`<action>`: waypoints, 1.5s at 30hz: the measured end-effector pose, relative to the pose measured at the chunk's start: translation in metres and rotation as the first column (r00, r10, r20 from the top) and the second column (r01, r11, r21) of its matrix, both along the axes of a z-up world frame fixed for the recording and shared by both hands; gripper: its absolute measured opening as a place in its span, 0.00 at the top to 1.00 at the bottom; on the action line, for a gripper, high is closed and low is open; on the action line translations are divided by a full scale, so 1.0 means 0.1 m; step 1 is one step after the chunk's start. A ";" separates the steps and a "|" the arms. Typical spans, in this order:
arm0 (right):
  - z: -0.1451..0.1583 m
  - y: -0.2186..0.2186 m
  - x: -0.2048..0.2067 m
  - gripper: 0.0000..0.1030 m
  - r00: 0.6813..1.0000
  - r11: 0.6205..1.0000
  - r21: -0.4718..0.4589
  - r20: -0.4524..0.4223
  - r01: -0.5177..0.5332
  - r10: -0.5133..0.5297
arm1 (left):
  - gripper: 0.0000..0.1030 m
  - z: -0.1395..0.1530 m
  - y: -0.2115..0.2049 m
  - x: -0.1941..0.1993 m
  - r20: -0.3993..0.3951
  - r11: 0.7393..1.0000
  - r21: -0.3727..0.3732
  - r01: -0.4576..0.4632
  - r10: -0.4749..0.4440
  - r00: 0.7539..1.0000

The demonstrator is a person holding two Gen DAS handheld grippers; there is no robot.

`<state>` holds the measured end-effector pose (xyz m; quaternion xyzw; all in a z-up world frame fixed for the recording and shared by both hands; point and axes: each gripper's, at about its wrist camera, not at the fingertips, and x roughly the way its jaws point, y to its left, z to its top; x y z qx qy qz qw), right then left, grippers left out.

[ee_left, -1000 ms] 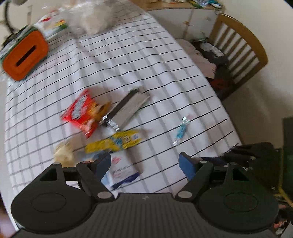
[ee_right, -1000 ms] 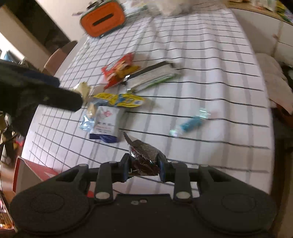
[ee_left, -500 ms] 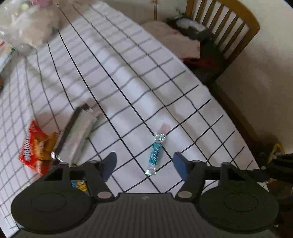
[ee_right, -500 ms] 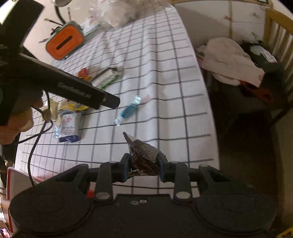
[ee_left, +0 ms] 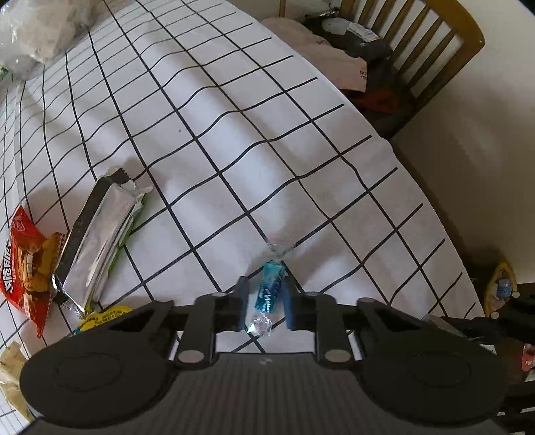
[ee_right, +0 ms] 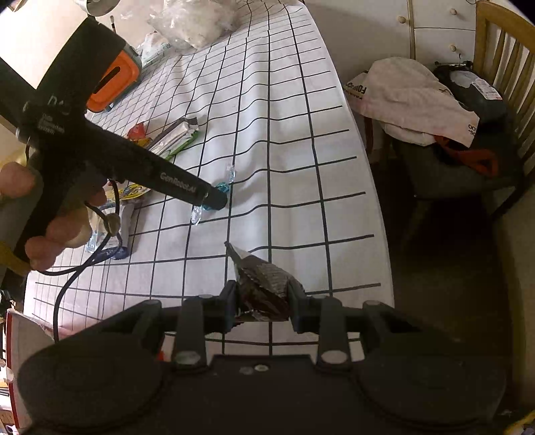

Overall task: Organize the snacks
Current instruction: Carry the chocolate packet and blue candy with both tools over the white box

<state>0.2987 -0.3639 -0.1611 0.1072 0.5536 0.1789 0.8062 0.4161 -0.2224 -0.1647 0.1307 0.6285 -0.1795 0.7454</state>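
A small blue candy [ee_left: 269, 289] with clear twisted ends lies on the white checked tablecloth [ee_left: 234, 117] near its right edge. My left gripper [ee_left: 265, 301] points straight down over it, its jaws closing with the candy between the blue pads, which touch its sides. In the right wrist view the left gripper [ee_right: 214, 200] rests its tips on the candy [ee_right: 223, 187]. My right gripper [ee_right: 262, 302] hangs above the table's near edge, shut on a dark brown crinkled snack wrapper [ee_right: 264, 284].
A silver bar packet [ee_left: 97, 234], a red snack bag [ee_left: 20, 264] and a yellow packet [ee_left: 103, 316] lie to the left. An orange box [ee_right: 113, 83] and a clear plastic bag [ee_right: 194, 16] sit at the far end. A wooden chair [ee_left: 434, 43] piled with clothes stands right of the table.
My left gripper came down over the blue candy and its jaws went from wide apart to closed against it. The right gripper swung to the right, still gripping the brown wrapper.
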 end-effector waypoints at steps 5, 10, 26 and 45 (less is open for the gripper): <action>0.01 0.04 0.00 0.71 1.000 1.000 -0.008 0.007 -0.010 0.010 | 0.88 0.01 0.05 -0.05 0.033 1.000 0.006 -0.010 0.009 0.999; 0.06 0.06 0.00 0.71 1.000 1.000 -0.012 0.017 -0.003 0.003 | 0.88 0.11 0.20 -0.04 0.045 0.998 -0.006 -0.059 0.059 0.997; 0.80 0.40 -0.38 0.71 0.987 0.997 0.005 0.144 -0.071 0.070 | 0.88 1.17 0.87 -0.58 0.160 0.980 -0.102 -0.169 0.184 0.970; 1.20 1.16 -1.22 0.71 0.948 0.966 0.003 0.191 -0.260 0.255 | 0.88 1.72 1.54 -2.03 0.187 0.968 -0.113 -0.225 0.243 0.952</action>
